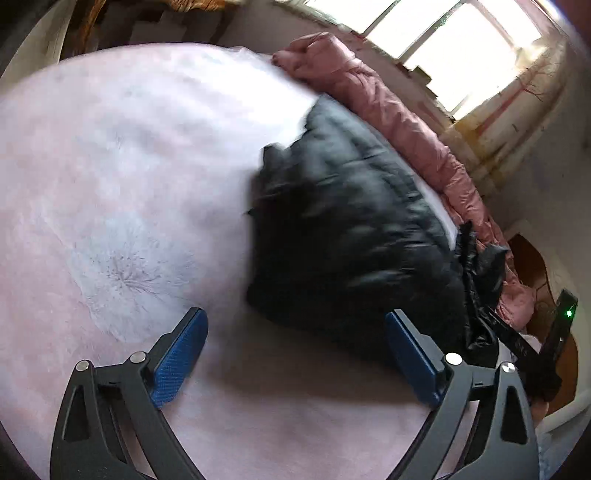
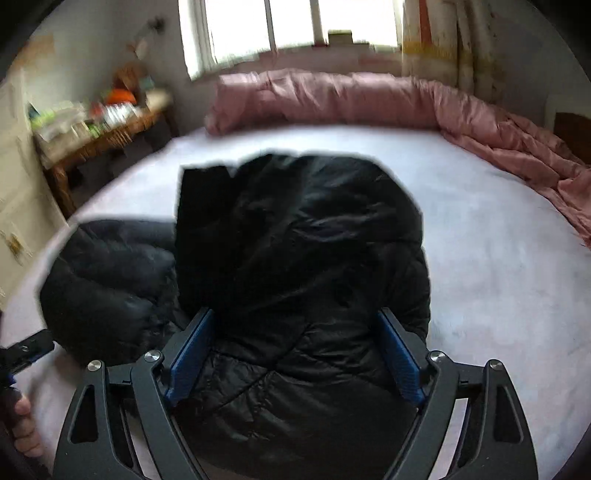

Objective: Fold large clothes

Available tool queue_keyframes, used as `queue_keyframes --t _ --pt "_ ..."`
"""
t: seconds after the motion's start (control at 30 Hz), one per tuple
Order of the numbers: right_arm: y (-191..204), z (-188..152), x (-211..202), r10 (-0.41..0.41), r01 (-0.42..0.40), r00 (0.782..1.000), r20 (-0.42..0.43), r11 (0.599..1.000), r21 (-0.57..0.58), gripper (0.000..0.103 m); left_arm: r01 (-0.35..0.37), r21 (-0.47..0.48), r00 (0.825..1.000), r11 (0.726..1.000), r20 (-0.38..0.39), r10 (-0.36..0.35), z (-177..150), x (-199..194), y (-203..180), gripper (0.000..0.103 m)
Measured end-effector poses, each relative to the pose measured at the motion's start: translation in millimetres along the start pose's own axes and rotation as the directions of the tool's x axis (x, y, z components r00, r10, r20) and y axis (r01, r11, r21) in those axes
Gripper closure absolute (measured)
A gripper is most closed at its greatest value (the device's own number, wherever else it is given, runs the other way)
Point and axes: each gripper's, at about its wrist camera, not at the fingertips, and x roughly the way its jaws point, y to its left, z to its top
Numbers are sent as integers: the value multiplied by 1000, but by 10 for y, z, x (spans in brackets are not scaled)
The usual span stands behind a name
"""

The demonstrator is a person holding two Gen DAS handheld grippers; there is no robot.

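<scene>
A black puffer jacket [image 2: 295, 258] lies bunched on a pale pink bed sheet [image 2: 480, 258]. In the right wrist view it fills the middle, with one sleeve [image 2: 110, 280] spread out to the left. My right gripper [image 2: 295, 332] is open, its blue pads on either side of the jacket's near part, just above it. In the left wrist view the jacket [image 1: 347, 236] lies at centre right. My left gripper [image 1: 295, 332] is open and empty over the sheet [image 1: 110, 184], close to the jacket's near edge. The right gripper's body [image 1: 554, 339] shows at the far right.
A rolled pink quilt [image 2: 351, 99] lies along the far edge of the bed under a window [image 2: 295, 26]. A cluttered wooden table [image 2: 103, 125] stands at the left. A curtain [image 2: 436, 40] hangs at the right.
</scene>
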Motion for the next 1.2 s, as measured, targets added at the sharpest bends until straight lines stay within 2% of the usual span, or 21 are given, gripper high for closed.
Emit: queue_keyframes --t 0.07,0.17,0.3,0.33,0.4,0.43,0.47,0.5,0.57,0.67,0.8,0.9,1.0,1.03,1.1,1.13,1.2 --pt "33 -6 26 -12 12 1000 -15 1000 -13 15 6 47 1000 999 0 -6 28 24 -95 8" --pt "37 15 63 -14 14 999 -35 1000 -8 14 100 52 994 994 -56 -97 118 254 -176 1" --pt "74 32 120 -26 25 998 -55 999 -29 14 99 0 994 995 52 -99 282 327 -207 3" --pt "72 17 127 -28 26 998 -57 999 -32 14 103 -9 993 995 66 -102 296 326 -206 8" --pt "63 30 141 -28 26 998 -63 999 -34 13 133 -8 989 991 70 -132 323 395 -239 47" --pt "62 39 151 -28 26 997 -65 999 -35 13 150 1 986 989 77 -149 337 410 -285 57" --pt "60 61 164 -28 26 997 -70 999 -34 12 162 24 981 986 101 -164 346 369 -346 74" --pt "59 80 177 -28 26 997 -73 999 -34 12 167 62 975 984 136 -174 352 294 -447 81" --pt "71 115 190 -32 28 997 -75 998 -47 11 174 152 958 973 203 -203 356 119 -688 84" --pt "136 105 177 -30 24 998 -54 995 -99 11 213 293 924 932 249 -290 342 -174 -1154 85" --pt "65 32 147 29 -32 999 -34 995 -93 11 223 446 918 867 203 -341 224 -290 -1860 85" --pt "-100 -17 131 105 -106 994 -33 993 -52 10 280 488 908 827 145 -393 91 -254 -2182 85" --pt "-228 -63 110 148 -149 989 -32 988 -38 10 345 512 896 787 71 -439 -37 -112 -2447 85" --pt "-264 -79 102 159 -160 987 -33 987 -32 10 345 524 898 779 58 -437 -91 -61 -2535 85" --pt "-355 -96 94 190 -190 981 -33 982 10 10 296 559 914 775 68 -399 -203 2 -2653 85" --pt "-412 -98 81 202 -201 979 -30 979 29 10 272 570 923 775 73 -377 -248 63 -2698 85" --pt "-544 -133 6 232 -231 972 -24 972 53 10 267 563 932 782 54 -358 -287 194 -2686 84"
